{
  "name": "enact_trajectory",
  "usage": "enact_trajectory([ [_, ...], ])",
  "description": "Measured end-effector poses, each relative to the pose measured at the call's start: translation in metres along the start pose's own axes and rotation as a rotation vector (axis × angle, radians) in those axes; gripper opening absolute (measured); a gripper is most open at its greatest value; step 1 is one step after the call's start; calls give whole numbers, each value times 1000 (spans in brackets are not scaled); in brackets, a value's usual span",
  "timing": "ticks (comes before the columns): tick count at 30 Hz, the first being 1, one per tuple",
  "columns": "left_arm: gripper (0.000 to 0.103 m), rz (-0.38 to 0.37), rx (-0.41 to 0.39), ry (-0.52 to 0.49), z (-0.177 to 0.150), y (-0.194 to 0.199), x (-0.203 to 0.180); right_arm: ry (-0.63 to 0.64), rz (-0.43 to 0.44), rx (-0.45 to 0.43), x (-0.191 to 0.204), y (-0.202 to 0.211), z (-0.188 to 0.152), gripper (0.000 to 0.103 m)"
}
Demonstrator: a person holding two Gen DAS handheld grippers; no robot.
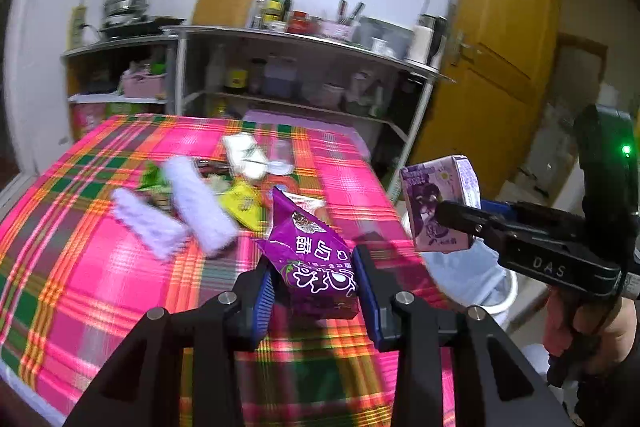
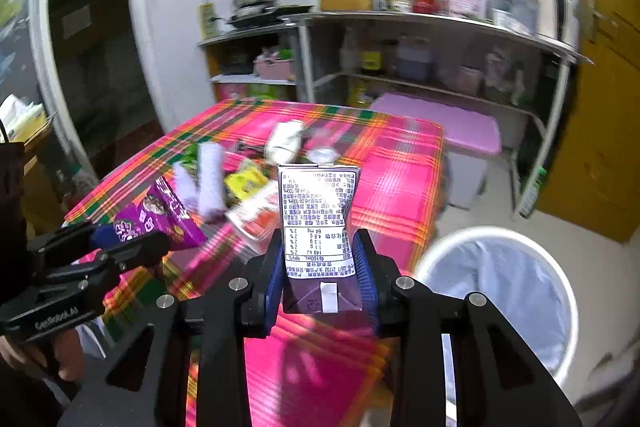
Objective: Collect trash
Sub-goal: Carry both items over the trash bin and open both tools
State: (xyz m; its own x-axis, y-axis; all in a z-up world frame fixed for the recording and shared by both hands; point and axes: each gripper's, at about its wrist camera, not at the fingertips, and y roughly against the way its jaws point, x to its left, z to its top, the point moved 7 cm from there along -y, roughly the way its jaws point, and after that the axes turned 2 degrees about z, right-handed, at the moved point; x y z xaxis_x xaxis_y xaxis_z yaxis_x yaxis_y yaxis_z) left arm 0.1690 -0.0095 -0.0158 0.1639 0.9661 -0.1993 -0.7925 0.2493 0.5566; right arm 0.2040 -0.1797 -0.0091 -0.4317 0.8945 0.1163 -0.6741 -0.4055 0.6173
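Observation:
My left gripper (image 1: 316, 283) is shut on a purple snack bag (image 1: 312, 251), lifted above the plaid tablecloth (image 1: 100, 267). My right gripper (image 2: 320, 267) is shut on a purple drink carton (image 2: 318, 223), which stands upright between the blue pads. In the left wrist view that carton (image 1: 440, 203) hangs beyond the table's right edge. In the right wrist view the snack bag (image 2: 160, 215) shows at the left. More trash lies mid-table: two pale purple rolls (image 1: 200, 203), a yellow packet (image 1: 244, 203) and a white wrapper (image 1: 246, 155).
A white bin with a pale liner (image 2: 500, 299) stands on the floor right of the table. Metal shelves (image 1: 300, 67) with bottles and pots line the back wall. A pink stool (image 2: 440, 123) sits behind the table, a yellow door (image 1: 500, 47) at right.

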Motion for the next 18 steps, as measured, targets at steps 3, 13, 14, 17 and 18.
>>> enact_trajectory([
  [3, 38, -38, 13, -31, 1, -9, -26, -44, -40, 1, -25, 13, -11, 35],
  [13, 38, -147, 65, -119, -1, -49, -99, -168, -126, 30, -102, 30, -47, 35],
  [14, 38, -156, 73, -125, -2, -53, -106, -177, -133, 36, -109, 30, -51, 35],
  [17, 38, -181, 87, -144, -3, -66, -124, -205, -147, 43, -126, 30, -57, 35],
  [18, 38, -188, 94, -151, -4, -71, -129, -214, -154, 47, -132, 30, -59, 35],
])
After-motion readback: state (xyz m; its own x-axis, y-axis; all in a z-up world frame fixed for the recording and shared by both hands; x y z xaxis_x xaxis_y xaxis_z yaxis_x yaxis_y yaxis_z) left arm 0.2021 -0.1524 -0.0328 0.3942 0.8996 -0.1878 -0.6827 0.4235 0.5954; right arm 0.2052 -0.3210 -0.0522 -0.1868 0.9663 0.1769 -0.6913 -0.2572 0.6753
